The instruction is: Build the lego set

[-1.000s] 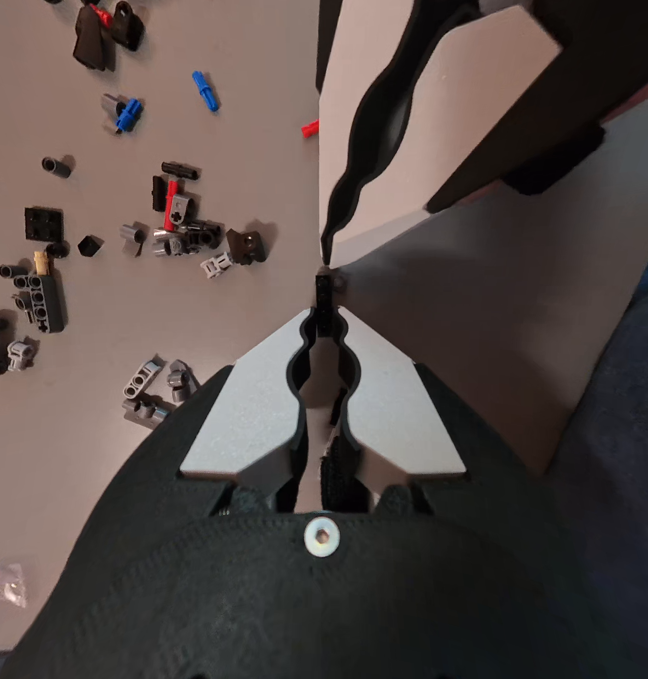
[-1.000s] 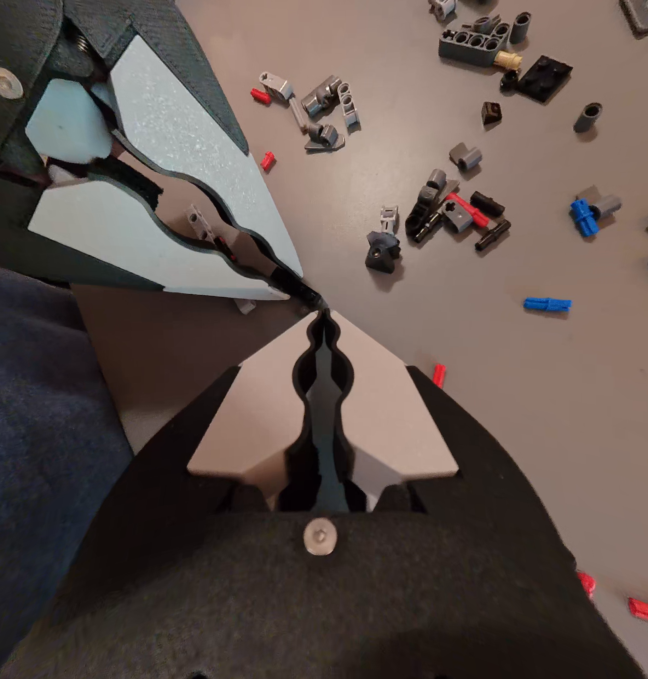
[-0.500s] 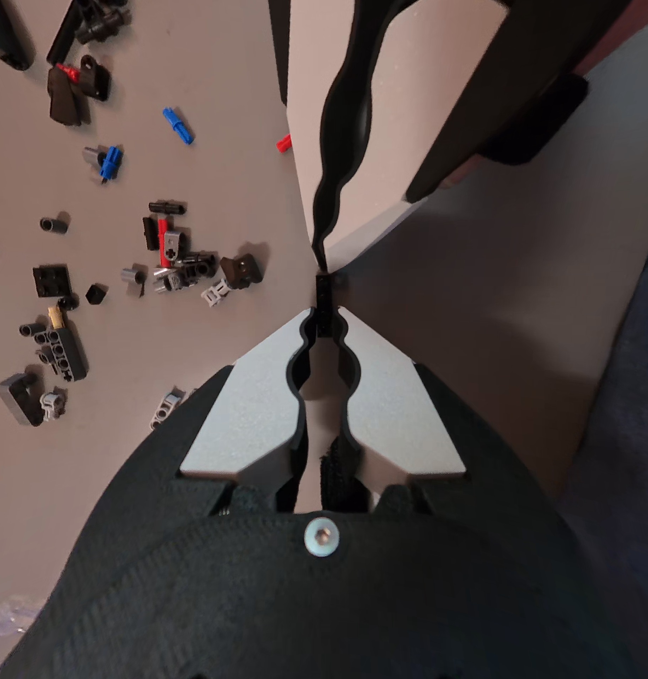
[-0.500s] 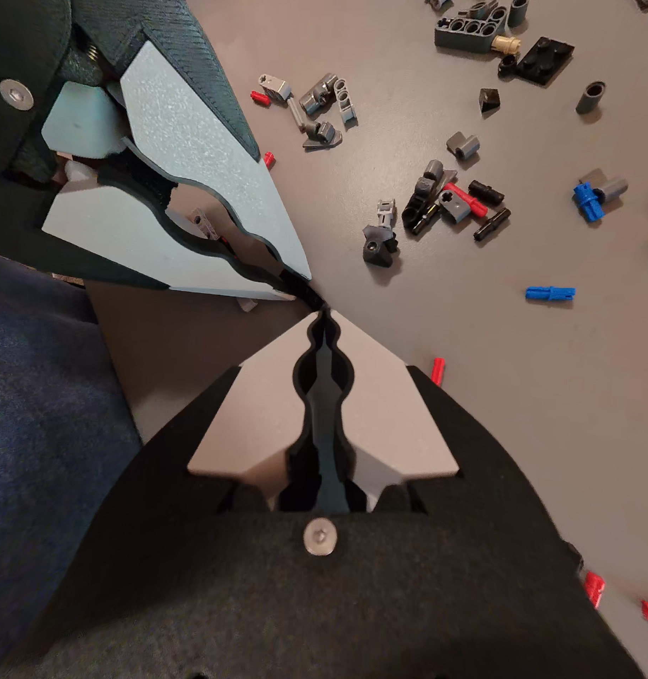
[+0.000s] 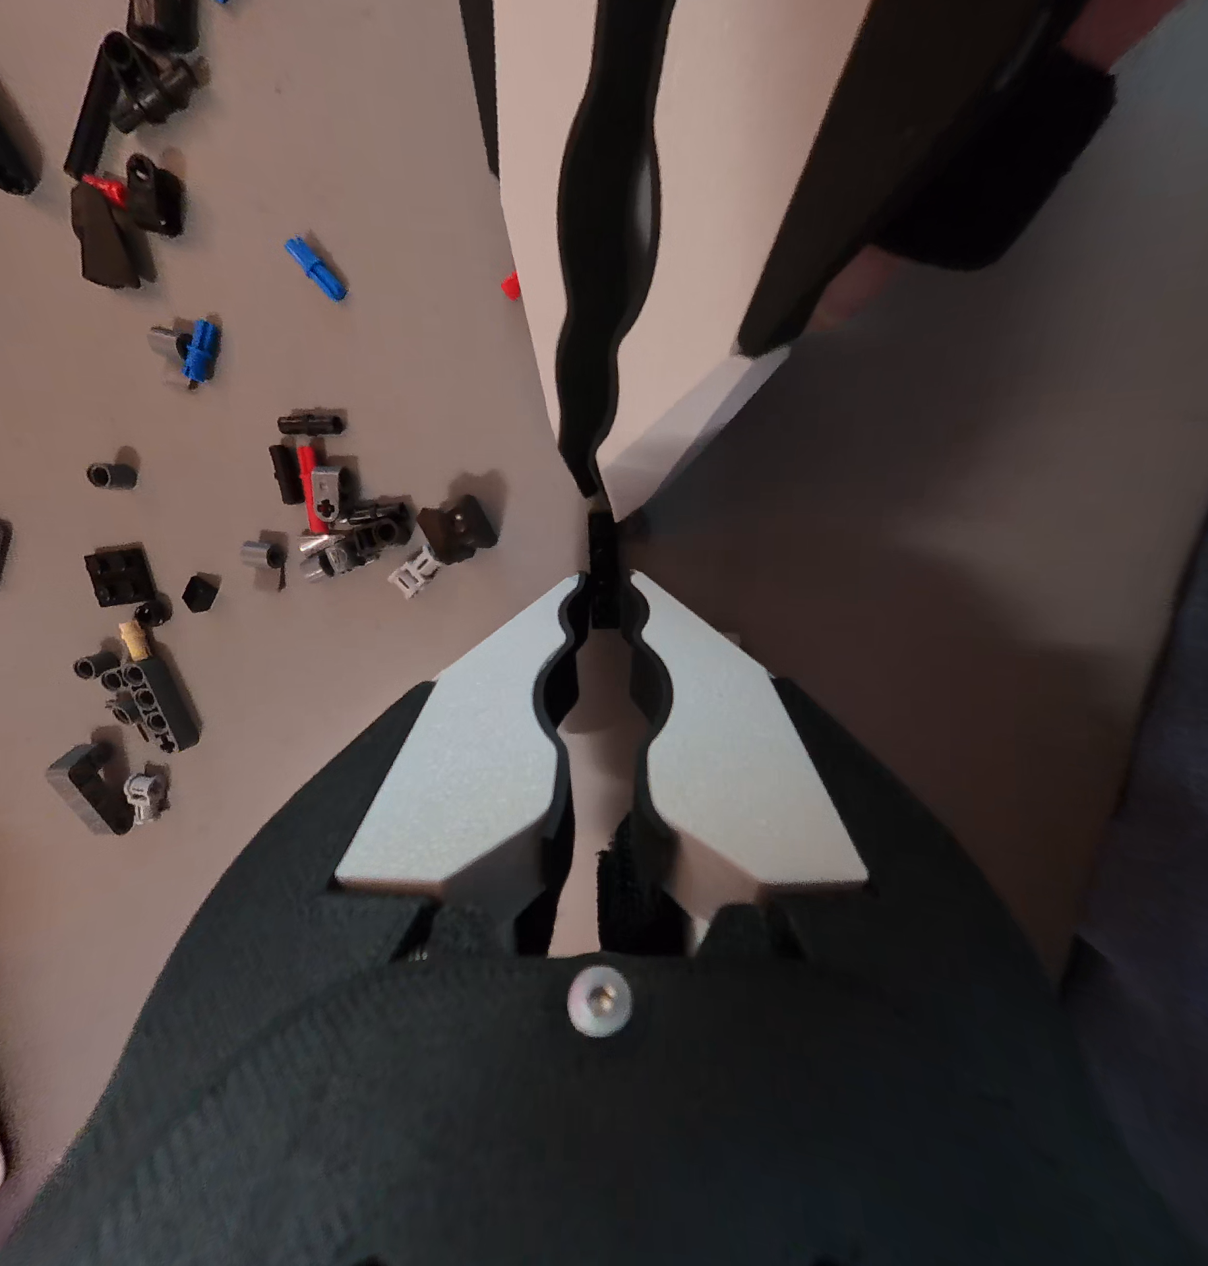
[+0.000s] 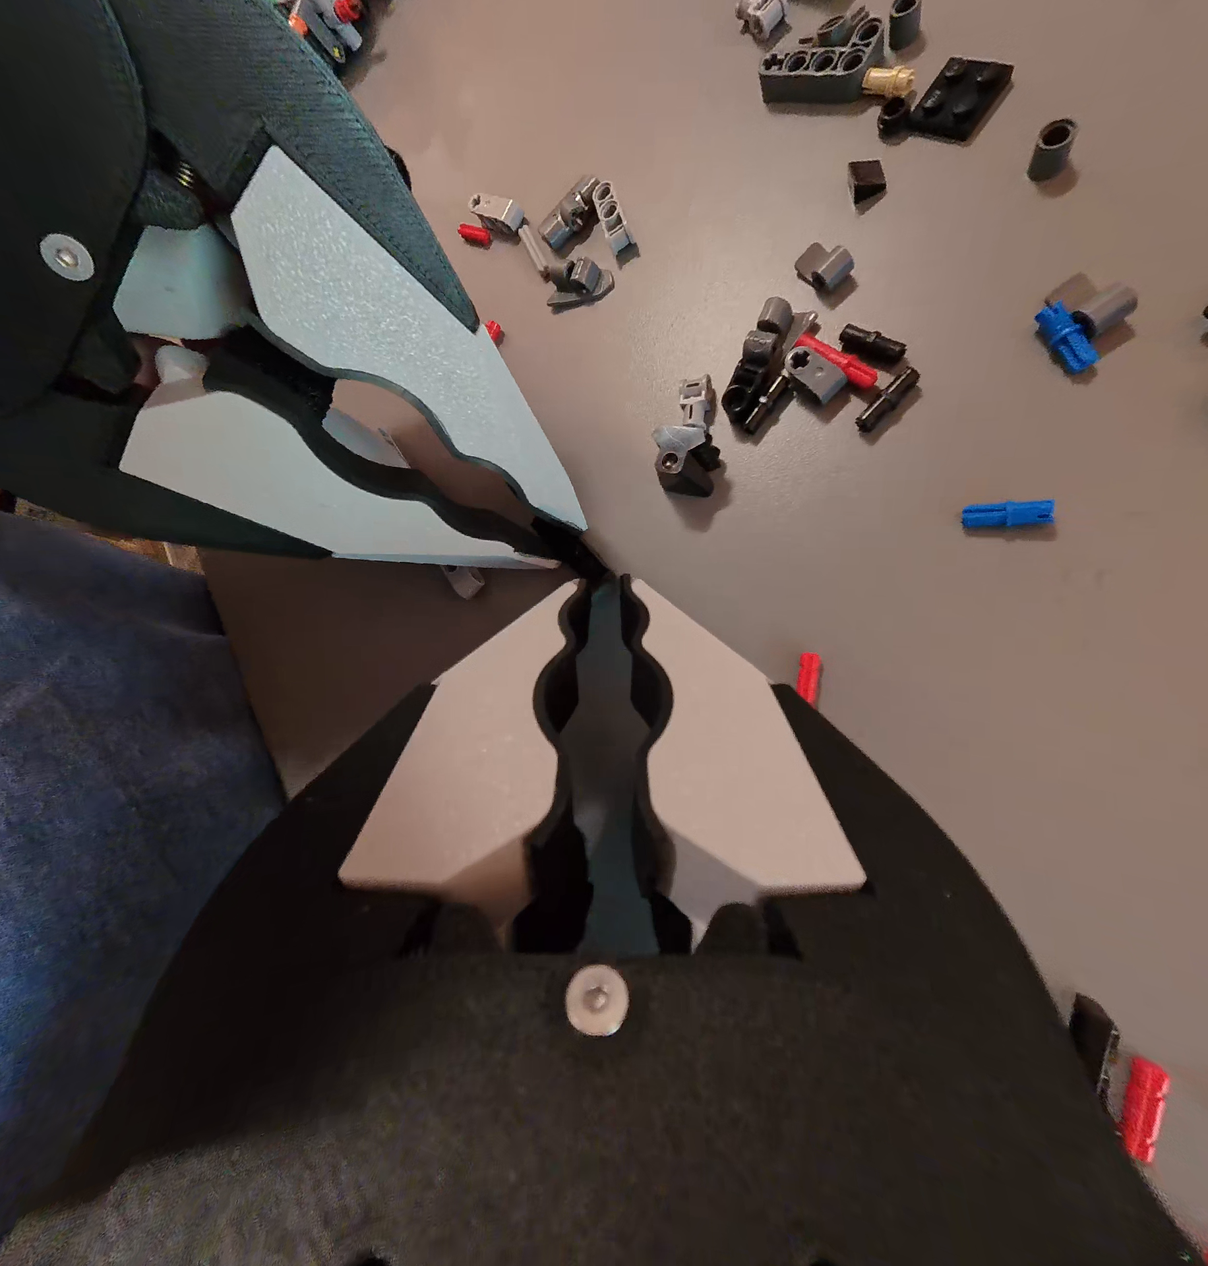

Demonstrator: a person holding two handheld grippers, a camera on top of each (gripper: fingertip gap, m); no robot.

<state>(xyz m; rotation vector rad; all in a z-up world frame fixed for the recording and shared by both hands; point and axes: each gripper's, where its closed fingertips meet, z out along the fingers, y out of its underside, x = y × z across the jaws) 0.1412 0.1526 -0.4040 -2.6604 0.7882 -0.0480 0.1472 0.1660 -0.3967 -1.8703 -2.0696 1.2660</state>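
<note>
While the left gripper pinches a small black Lego piece, the closed right gripper meets its far end; rigid, light, best held near its middle.

Loose lego pieces are scattered on the counter, all to the left of the left gripper in its own view. A small piece is clamped between the left gripper's tips, projecting forward. The right gripper is met tip to tip over the counter's near edge. In the right wrist view the scatter is found ahead and to the right.
</note>
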